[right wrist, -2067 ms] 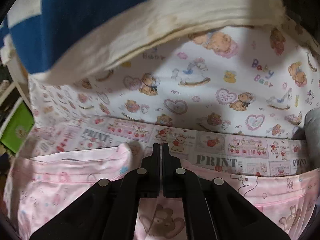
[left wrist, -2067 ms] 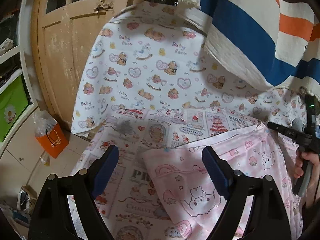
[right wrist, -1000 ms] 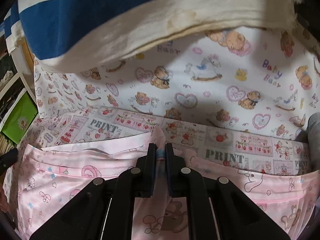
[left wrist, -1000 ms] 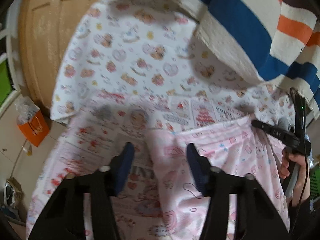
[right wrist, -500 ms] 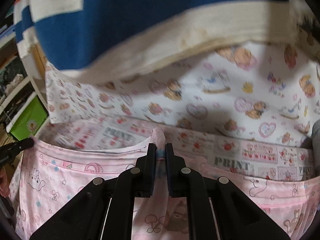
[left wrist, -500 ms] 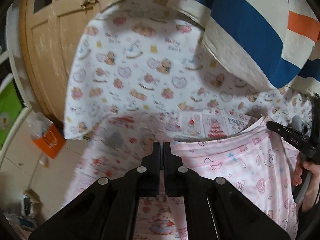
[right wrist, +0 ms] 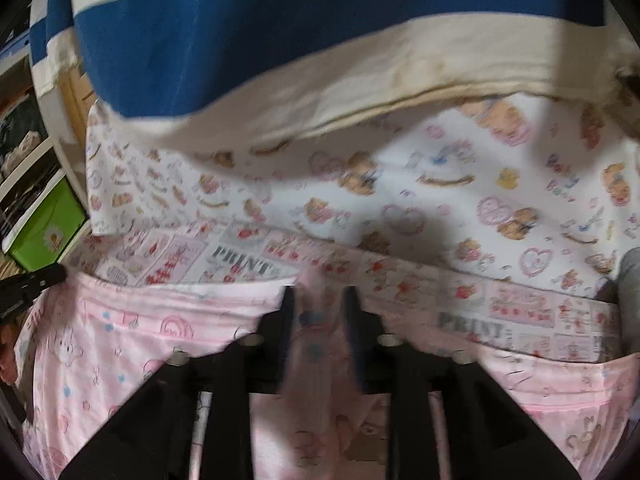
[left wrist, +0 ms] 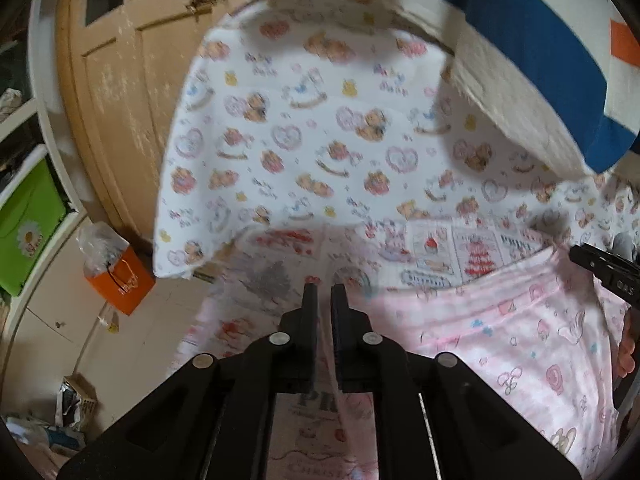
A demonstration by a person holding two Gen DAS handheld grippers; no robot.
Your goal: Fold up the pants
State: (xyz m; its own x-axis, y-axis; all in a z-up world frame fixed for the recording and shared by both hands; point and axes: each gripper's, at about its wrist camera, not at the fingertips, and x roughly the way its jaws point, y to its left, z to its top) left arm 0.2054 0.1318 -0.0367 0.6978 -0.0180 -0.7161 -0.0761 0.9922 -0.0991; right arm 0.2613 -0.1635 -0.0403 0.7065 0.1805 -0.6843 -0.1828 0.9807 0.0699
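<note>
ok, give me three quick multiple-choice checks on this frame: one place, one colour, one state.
1. Where is the orange bag?
A. lying on the pants
B. on the floor by the wooden door
C. hanging from a gripper

2. What colour are the pants?
A. dark blue
B. green
C. pink

3. How do the left gripper's jaws stand?
A. close together, with only a narrow slit between them
B. spread wide apart
C. out of view

Answers:
1. B: in the left wrist view the orange bag stands on the floor at the left, near the wooden door.
2. C: the pants are pale pink with small cartoon prints.
3. A: the left gripper shows its two fingers nearly together at the pants' edge.
</note>
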